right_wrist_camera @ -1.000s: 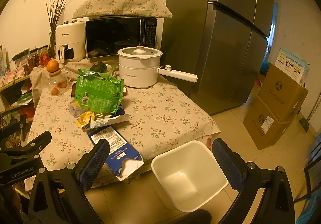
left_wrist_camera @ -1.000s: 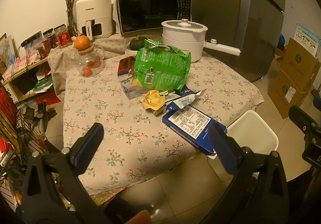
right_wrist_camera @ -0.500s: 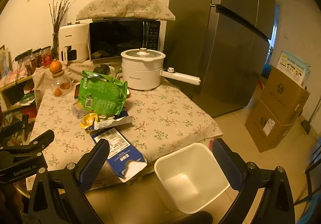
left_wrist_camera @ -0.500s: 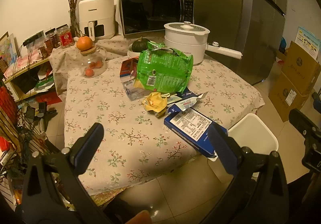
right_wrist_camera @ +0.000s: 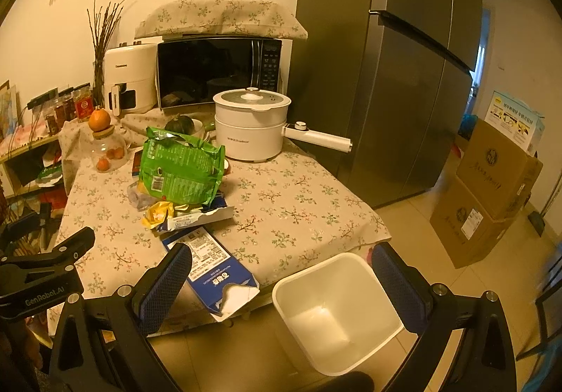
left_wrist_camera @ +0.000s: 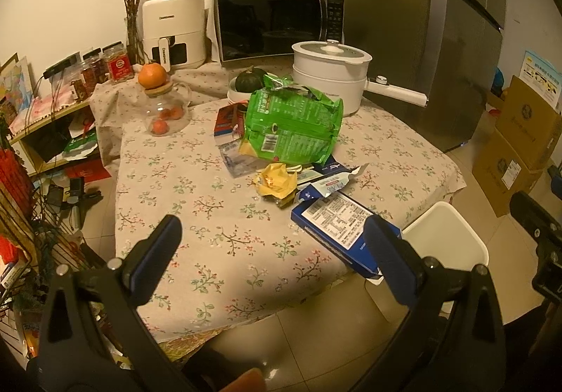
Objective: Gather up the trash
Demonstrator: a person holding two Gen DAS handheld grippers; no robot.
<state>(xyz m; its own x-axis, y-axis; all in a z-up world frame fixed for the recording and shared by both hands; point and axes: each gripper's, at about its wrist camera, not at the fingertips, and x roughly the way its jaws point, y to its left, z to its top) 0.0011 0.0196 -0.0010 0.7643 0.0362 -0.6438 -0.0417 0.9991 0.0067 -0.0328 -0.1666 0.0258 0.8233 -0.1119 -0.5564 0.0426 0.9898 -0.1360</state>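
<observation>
Trash lies on the floral-cloth table (left_wrist_camera: 196, 216): a green bag (left_wrist_camera: 293, 127), a crumpled yellow wrapper (left_wrist_camera: 275, 179), a torn white-blue wrapper (left_wrist_camera: 326, 185) and a flat blue carton (left_wrist_camera: 340, 236) overhanging the front edge. A white bin (right_wrist_camera: 333, 307) stands on the floor beside the table; it also shows in the left wrist view (left_wrist_camera: 446, 241). My left gripper (left_wrist_camera: 274, 258) is open and empty, short of the table's front edge. My right gripper (right_wrist_camera: 281, 286) is open and empty above the bin, near the carton (right_wrist_camera: 214, 269).
A white pot (left_wrist_camera: 330, 76) with a long handle, a glass jar (left_wrist_camera: 165, 107) topped by an orange, a microwave (left_wrist_camera: 277, 21) and an air fryer (left_wrist_camera: 174, 30) stand at the back. A fridge (right_wrist_camera: 404, 58) and cardboard boxes (right_wrist_camera: 488, 195) are to the right. Cluttered shelves are left.
Both grippers have drifted slightly, so the table scene sits a little lower and nearer in view. Nothing on the table has moved.
</observation>
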